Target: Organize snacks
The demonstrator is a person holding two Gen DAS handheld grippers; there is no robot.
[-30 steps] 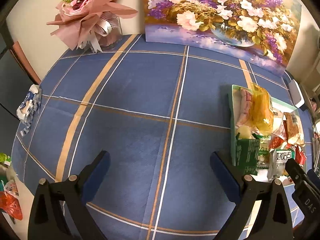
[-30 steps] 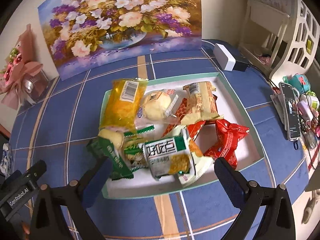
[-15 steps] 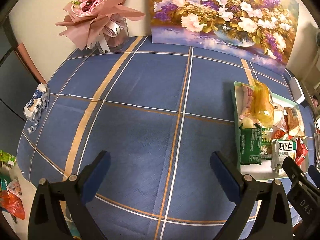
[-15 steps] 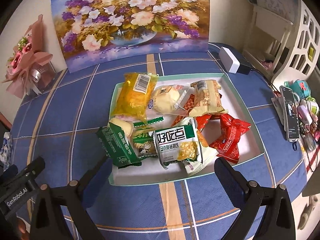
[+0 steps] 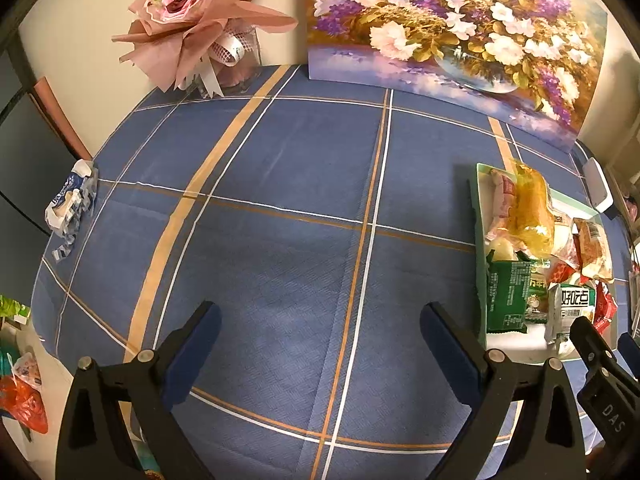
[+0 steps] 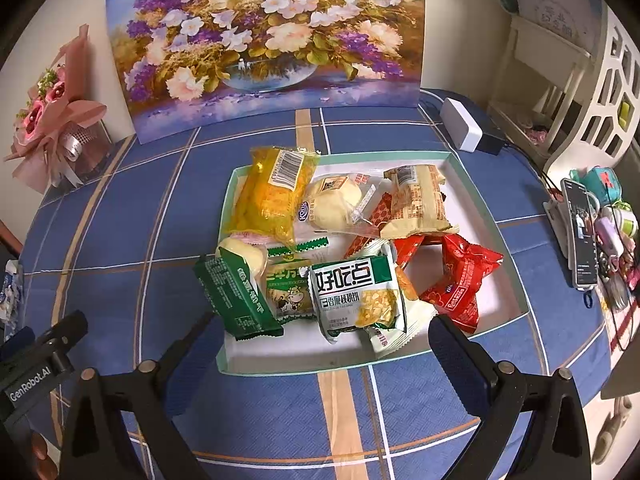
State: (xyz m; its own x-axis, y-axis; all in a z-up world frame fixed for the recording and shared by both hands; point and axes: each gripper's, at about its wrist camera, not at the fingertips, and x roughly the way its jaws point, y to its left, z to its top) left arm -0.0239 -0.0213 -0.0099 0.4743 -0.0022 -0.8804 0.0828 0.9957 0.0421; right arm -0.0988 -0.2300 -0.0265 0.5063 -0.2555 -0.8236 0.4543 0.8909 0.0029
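Both tools hang with jaws spread wide and empty, the right tool point(image 6: 320, 354) just short of the mint-rimmed white tray point(image 6: 476, 196) heaped with wrapped snacks, the left tool point(image 5: 320, 344) over bare blue plaid desk point(image 5: 280, 200) beside it.

A shallow white tray with a pale green rim point(image 6: 486, 216) lies flat on the blue checked cloth, piled with sealed snack packets. A yellow packet point(image 6: 276, 196) leans at the far left corner, a clear-wrapped pale bun point(image 6: 336, 204) just beside it and a tan packet point(image 6: 420, 204) further right. Nearer, a dark green packet point(image 6: 234, 296) overhangs the left rim, next to a green milk-sweet packet point(image 6: 288, 286), a white and green packet point(image 6: 354, 294) and a red packet point(image 6: 460, 280)
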